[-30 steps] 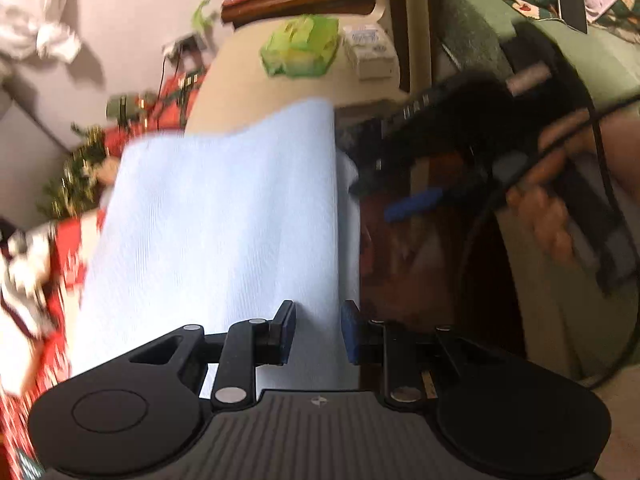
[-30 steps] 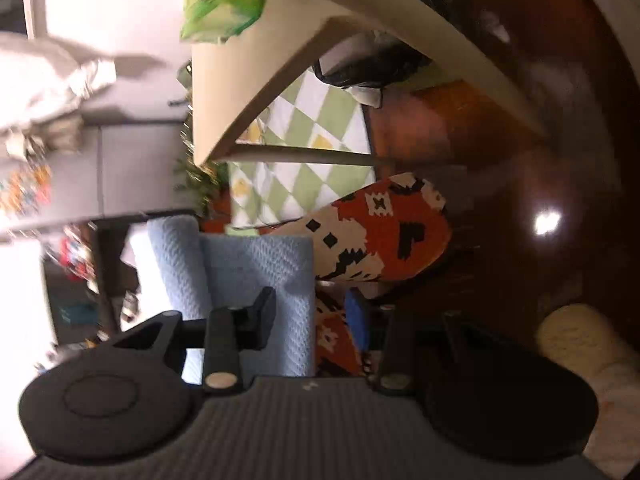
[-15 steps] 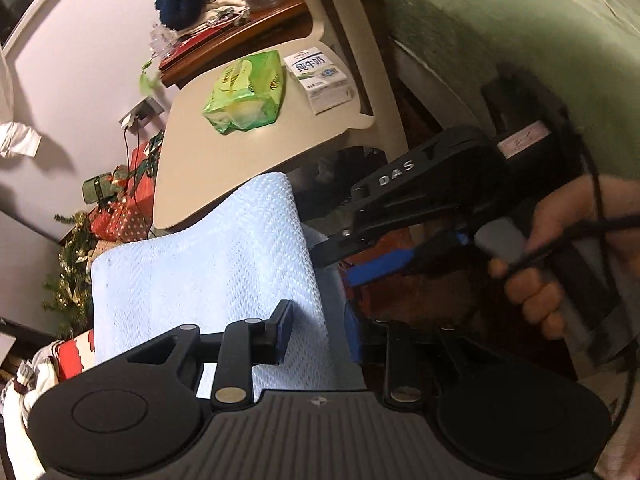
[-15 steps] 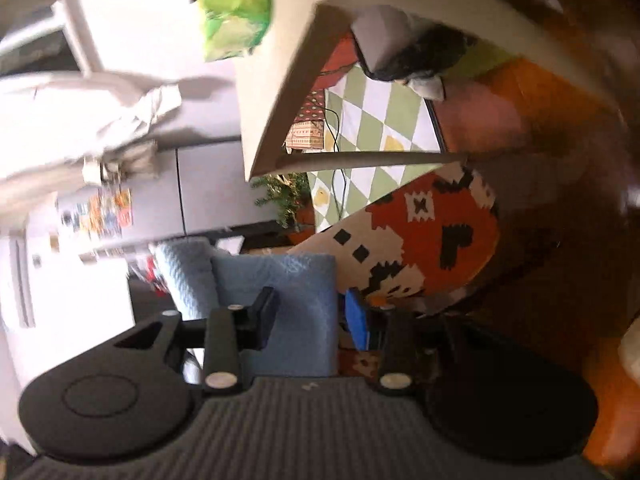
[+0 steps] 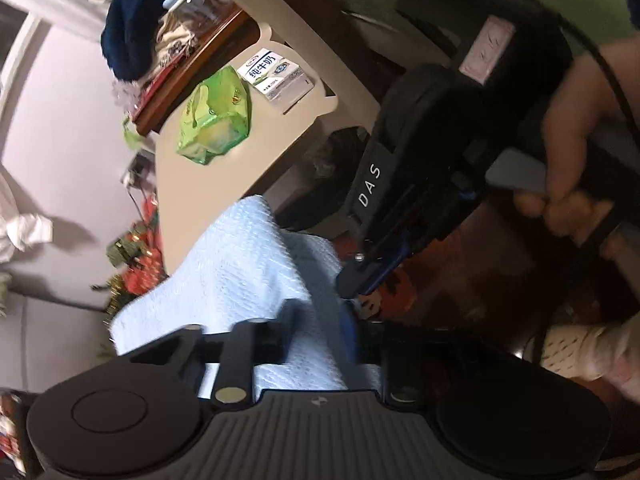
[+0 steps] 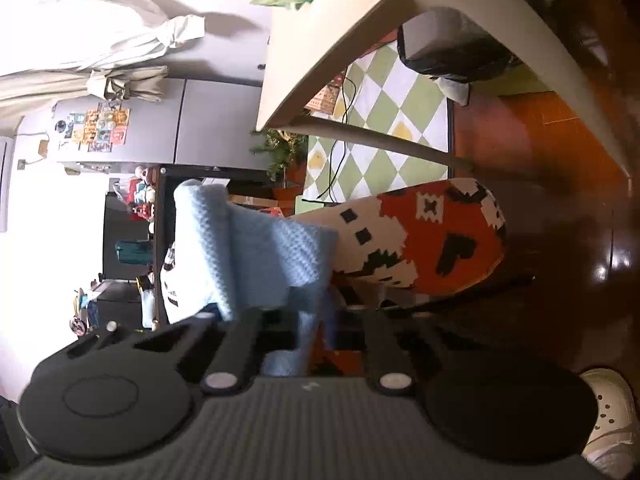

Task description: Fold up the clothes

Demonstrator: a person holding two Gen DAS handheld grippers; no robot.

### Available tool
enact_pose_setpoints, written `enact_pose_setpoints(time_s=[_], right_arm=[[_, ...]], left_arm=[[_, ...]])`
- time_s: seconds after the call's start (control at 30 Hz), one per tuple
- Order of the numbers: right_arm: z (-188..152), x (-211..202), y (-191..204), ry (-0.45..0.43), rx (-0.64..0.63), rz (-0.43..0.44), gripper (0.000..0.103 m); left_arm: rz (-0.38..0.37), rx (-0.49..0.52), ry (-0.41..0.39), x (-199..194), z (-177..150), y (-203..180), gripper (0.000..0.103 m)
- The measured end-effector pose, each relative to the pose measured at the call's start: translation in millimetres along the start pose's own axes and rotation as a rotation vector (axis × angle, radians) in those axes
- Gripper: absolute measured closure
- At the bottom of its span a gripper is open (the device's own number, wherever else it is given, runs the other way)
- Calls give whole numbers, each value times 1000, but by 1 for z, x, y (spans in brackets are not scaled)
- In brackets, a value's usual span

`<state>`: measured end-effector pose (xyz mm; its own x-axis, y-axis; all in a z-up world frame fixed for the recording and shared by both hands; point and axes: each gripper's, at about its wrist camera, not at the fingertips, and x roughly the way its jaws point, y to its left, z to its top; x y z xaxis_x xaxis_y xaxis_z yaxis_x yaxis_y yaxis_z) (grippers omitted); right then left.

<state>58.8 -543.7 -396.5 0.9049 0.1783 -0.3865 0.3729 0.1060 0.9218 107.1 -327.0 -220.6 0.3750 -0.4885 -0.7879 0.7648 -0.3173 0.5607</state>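
Observation:
A light blue knitted cloth (image 5: pixel 248 280) hangs bunched between both grippers. My left gripper (image 5: pixel 320 326) has its jaws closing on one edge of it, and the pads press on the fabric. In the same view my right gripper (image 5: pixel 360 276), held by a hand (image 5: pixel 576 128), pinches the cloth's other corner just beyond. The right wrist view shows the blue cloth (image 6: pixel 264 256) folded over, with my right gripper (image 6: pixel 316 320) closing tight on its lower edge. Both sets of fingertips are blurred.
A beige table (image 5: pixel 208 184) behind holds a green packet (image 5: pixel 216 120) and a milk carton (image 5: pixel 276 76). An orange, white and black patterned board (image 6: pixel 432 232) lies under the cloth. Dark wood floor, a checked rug (image 6: pixel 384 120) and a white shoe (image 6: pixel 612 420) lie below.
Both grippers have closed from open onto the blue cloth. The two have come closer together and sunk, the left one rolling, and the cloth has gone from spread flat to bunched.

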Motion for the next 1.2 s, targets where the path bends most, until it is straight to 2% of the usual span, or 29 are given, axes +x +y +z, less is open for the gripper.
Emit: enact_pose_setpoints(time_s=[0.03, 0.17, 0.3, 0.33, 0.47, 0.5, 0.57, 0.63, 0.83, 0.9, 0.93, 1.0, 1.07, 1.2], right_arm=[[0, 0, 2, 1, -4, 6, 103], [-1, -9, 13, -7, -24, 25, 103], [0, -27, 19, -22, -23, 21, 103], [0, -29, 18, -22, -20, 14, 97], [3, -25, 4, -9, 1, 12, 92], [3, -22, 1, -5, 8, 13, 86], [2, -16, -10, 2, 28, 25, 80], [2, -11, -18, -1, 37, 35, 70], [3, 13, -33, 35, 28, 82, 62], [5, 20, -34, 47, 28, 109, 63], [6, 23, -35, 51, 32, 123, 72], [7, 26, -34, 57, 29, 137, 99], [9, 24, -30, 62, 18, 137, 99], [8, 1, -17, 40, 11, 122, 99]], left_arm=[[-5, -17, 0, 0, 0, 3, 97], [-29, -86, -11, -6, -1, 15, 99], [-17, -84, -13, -12, 3, 14, 99], [-6, -71, -4, -11, 4, 11, 99], [37, 11, 33, -5, 9, -5, 74], [51, 29, 38, -4, 9, -10, 70], [82, 53, 44, -3, 9, -17, 68], [110, 67, 54, -2, 9, -21, 65], [186, 111, 96, 11, 9, -27, 62], [190, 98, 94, 12, 11, -25, 62], [190, 80, 90, 11, 11, -22, 65], [191, 43, 83, 8, 13, -16, 93], [159, -8, 84, 3, 15, -5, 97], [136, -37, 73, -9, 18, 4, 98]])
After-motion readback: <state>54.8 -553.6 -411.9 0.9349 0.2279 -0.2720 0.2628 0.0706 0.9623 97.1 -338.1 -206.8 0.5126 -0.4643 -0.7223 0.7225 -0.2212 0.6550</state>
